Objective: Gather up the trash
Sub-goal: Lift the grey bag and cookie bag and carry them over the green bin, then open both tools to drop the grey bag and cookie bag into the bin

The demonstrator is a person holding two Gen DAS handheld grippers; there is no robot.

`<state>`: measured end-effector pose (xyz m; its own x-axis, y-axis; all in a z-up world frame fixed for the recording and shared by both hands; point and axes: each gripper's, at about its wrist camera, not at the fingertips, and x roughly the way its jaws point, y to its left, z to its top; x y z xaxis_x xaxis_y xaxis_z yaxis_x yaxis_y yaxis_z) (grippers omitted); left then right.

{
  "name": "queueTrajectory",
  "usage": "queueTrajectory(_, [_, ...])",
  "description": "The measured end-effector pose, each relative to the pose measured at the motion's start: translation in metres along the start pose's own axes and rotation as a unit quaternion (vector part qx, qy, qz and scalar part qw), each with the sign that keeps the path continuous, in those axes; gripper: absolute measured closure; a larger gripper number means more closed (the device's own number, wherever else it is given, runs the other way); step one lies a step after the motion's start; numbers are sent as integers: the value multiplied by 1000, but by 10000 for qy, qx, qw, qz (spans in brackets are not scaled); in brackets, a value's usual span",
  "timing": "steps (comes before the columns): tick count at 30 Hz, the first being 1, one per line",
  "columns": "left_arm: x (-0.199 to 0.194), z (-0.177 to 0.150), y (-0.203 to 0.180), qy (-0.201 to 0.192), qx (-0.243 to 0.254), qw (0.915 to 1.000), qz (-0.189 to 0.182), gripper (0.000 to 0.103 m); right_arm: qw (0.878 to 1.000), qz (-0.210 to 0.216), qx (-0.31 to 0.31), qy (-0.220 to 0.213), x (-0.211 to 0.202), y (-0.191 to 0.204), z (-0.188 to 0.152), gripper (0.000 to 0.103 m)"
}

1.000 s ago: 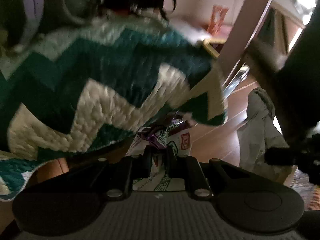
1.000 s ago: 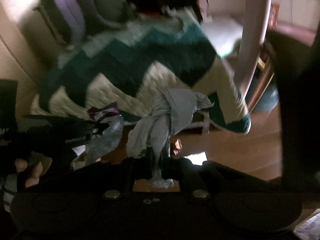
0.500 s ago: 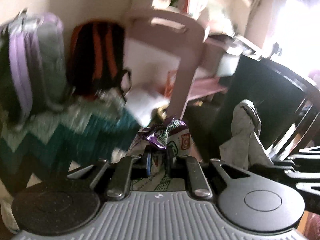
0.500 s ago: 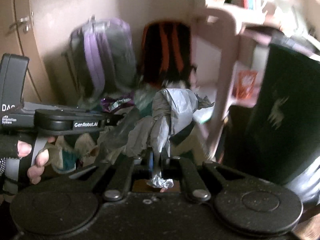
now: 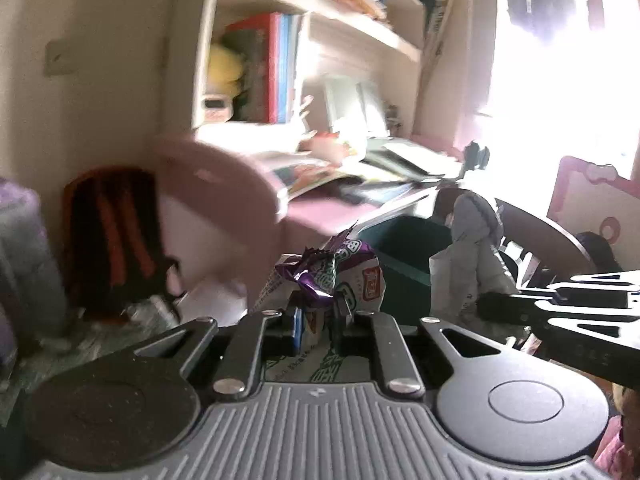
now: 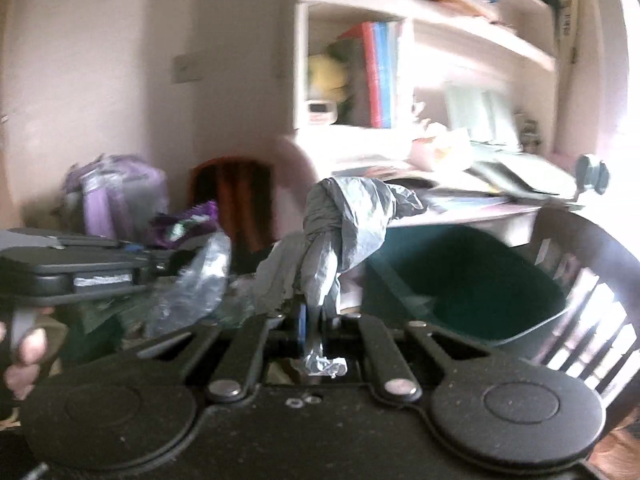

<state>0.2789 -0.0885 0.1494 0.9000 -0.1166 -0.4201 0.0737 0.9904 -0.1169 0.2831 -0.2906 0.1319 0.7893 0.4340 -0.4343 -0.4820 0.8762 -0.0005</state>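
— Beside the green bin (image 6: 472,280), what's each hand got?
— Left gripper (image 5: 316,320): fingers clamped on a crumpled purple snack wrapper (image 5: 336,276), held up just left of the bin.
— And the right?
— Right gripper (image 6: 312,320) is pinched tight on a knotted grey plastic bag (image 6: 344,216), w/ the bag's top sticking up in front of the bin's left edge.
— Anything behind?
— Cluttered pink desk (image 6: 480,210) right behind the bin, backpacks (image 6: 236,200) further left by the wall.
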Motion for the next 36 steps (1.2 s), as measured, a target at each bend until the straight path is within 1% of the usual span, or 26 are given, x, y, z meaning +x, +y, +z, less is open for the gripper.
queueTrajectory(5, [27, 42, -44, -58, 266, 9991, -320, 89, 9986, -446, 287, -35, 4, -48, 16, 97])
queueTrajectory(9, [54, 67, -78, 4, 279, 9977, -614, 89, 9966, -740, 369, 8, 10, -78, 17, 97])
queueTrajectory(12, [77, 82, -95, 9, 97, 9966, -823, 89, 9952, -870, 446, 60, 22, -94, 15, 97])
queueTrajectory(14, [89, 91, -102, -85, -16, 9957, -925, 89, 9950, -850, 508, 139, 30, -106, 14, 97])
queueTrajectory(17, [110, 106, -109, -255, -262, 9946, -971, 89, 9951, -817, 514, 221, 39, -117, 8, 97])
queueTrajectory(19, [121, 110, -114, -366, -348, 9944, -928, 89, 9952, -795, 512, 249, 42, -122, 3, 97])
queueTrajectory(20, [127, 111, -117, -362, -367, 9942, -941, 89, 9954, -770, 507, 265, 44, -124, 2, 97])
queueTrajectory(21, [136, 110, -121, -289, -345, 9944, -960, 89, 9956, -744, 497, 285, 47, -126, 1, 97])
queueTrajectory(23, [155, 105, -132, -93, -185, 9960, -874, 89, 9957, -726, 442, 358, 54, -127, -1, 97])
queueTrajectory(25, [173, 94, -140, 126, -19, 9966, -817, 89, 9958, -684, 399, 462, 61, -129, -4, 97])
queueTrajectory(28, [192, 75, -143, 388, 53, 9966, -729, 88, 9954, -624, 425, 583, 69, -132, -8, 95])
queueTrajectory(30, [203, 64, -144, 565, 94, 9961, -664, 88, 9952, -547, 500, 632, 72, -134, -11, 90])
queueTrajectory(33, [213, 51, -146, 820, 265, 9937, -715, 88, 9950, -460, 491, 732, 76, -136, -13, 85])
queueTrajectory(35, [217, 44, -147, 924, 365, 9926, -695, 88, 9948, -508, 421, 769, 76, -134, -14, 83])
queueTrajectory(36, [218, 41, -147, 962, 374, 9922, -697, 87, 9948, -531, 399, 773, 75, -133, -14, 79])
